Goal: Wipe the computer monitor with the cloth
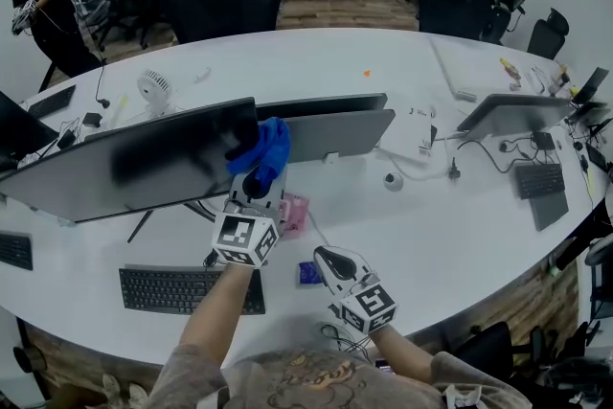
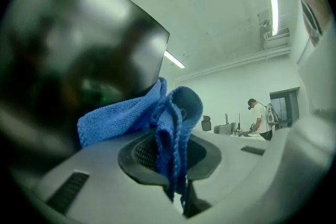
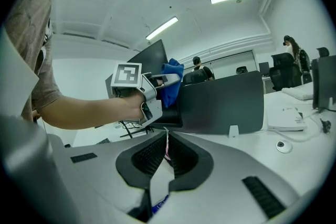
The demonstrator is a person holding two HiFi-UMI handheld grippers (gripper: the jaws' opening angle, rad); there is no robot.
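Left gripper [image 1: 255, 187] jaws pinch blue cloth [image 1: 269, 148], bunched against monitor [image 1: 134, 160] right edge. Right gripper [image 1: 330, 261] jaws pressed together, low over bench [image 1: 450, 235]. Only in left gripper view I see cloth fold hanging between the pads.

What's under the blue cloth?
The left tool pinches the blue cloth at the right edge of the dark monitor. The screen patch beneath it is covered.

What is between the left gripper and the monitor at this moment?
Only the blue cloth: the left gripper has its jaws shut on it, and it bunches at the monitor's right edge. The left gripper view shows this, and so does the head view.
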